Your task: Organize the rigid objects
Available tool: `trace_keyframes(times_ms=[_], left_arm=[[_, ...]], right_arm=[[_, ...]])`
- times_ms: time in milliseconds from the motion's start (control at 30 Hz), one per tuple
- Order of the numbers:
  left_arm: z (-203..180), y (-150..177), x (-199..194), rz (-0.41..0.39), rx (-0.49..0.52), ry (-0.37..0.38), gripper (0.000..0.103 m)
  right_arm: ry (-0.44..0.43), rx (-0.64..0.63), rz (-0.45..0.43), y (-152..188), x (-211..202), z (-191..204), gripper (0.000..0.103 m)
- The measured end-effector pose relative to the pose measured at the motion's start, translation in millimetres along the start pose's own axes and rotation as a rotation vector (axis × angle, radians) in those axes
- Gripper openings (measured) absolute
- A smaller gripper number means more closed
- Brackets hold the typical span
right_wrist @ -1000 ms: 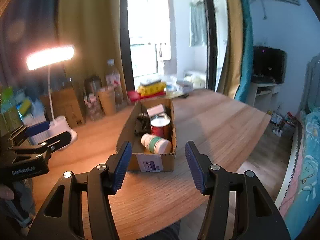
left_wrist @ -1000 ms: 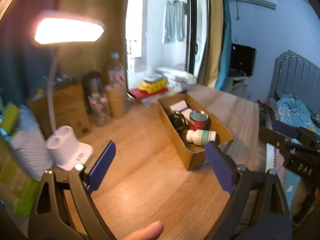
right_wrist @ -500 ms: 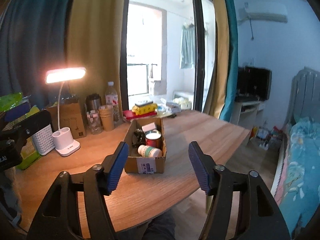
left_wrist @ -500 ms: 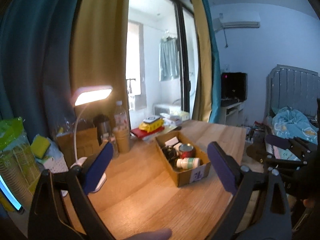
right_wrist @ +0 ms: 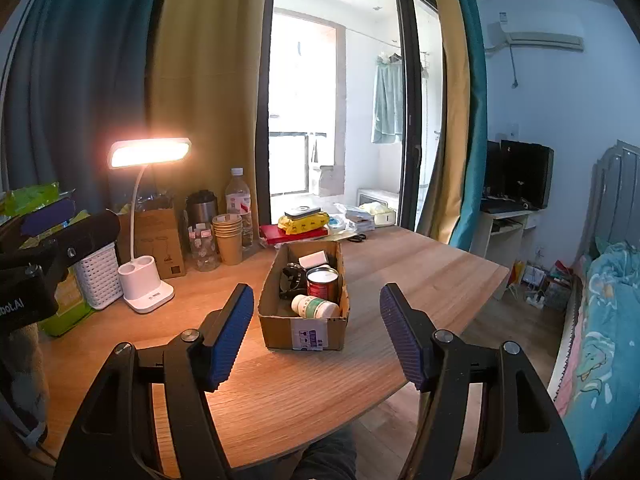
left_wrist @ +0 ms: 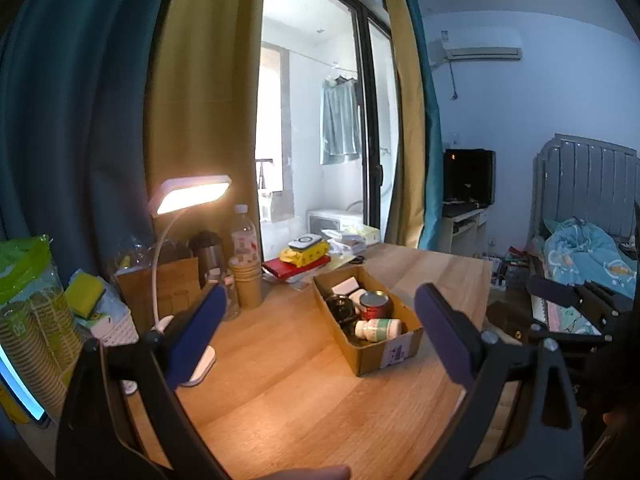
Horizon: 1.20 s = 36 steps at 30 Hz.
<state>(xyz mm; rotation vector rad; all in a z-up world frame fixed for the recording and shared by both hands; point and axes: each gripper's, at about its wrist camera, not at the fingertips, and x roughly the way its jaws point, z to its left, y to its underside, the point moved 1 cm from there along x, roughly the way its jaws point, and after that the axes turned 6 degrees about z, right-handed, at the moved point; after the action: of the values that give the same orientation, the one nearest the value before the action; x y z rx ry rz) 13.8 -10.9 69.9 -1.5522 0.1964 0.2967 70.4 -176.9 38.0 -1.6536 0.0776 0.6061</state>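
- The cardboard box (right_wrist: 304, 312) sits near the middle of the tabletop (right_wrist: 400, 280), short end toward the viewer. It holds a red can (right_wrist: 322, 282), a white bottle with a green band (right_wrist: 314, 307) lying on its side, a dark bundle (right_wrist: 292, 276) at the left wall and a white block (right_wrist: 314, 259) at the far end.
- The right claw (right_wrist: 316, 336) is spread, nothing between its blue pads; it hangs short of the box's near end, level with it.
- The left claw (left_wrist: 316, 336) is also spread and empty, well back from the box, viewing it from the left.
- Everything rigid appears to be in the box already, so the sorting looks close to finished, or not yet begun; the frames do not settle which.
- If an item is to come out, the bottle is the easiest: it lies on top at the near end. Come from above, pads across its short width, and lift straight up clear of the box wall.
- The can stands tight against the bottle and the bundle; moving the bottle first gives room.
- Open tabletop lies right of and in front of the box. The right edge drops to the floor, so set things well inside it.
- On the left, the lit desk lamp (right_wrist: 146, 292), paper cups (right_wrist: 228, 240) and white basket (right_wrist: 98, 276) crowd the far-left corner; keep sweeps low and short there.
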Motion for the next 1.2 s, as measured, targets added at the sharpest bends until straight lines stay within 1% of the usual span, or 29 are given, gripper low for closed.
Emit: trace_keyframes(times_ms=[167,400,1200], left_arm=[[-1.9,1.5,-3.5,-0.007,0.004,0.002,0.096],[-1.1,3.1,-2.6,0.007,0.001,0.014,0.096],[-0.4,0.4,-3.5,0.004,-0.002,0.015,0.096]], right_arm=[[0.005,0.004,-0.002,0.2,0.8,-0.3,0.069],[0.004,0.002,0.001,1.2,-0.1,-0.3,0.069],[0.003,0.003,0.004,2.2,-0.3,-2.0,0.069]])
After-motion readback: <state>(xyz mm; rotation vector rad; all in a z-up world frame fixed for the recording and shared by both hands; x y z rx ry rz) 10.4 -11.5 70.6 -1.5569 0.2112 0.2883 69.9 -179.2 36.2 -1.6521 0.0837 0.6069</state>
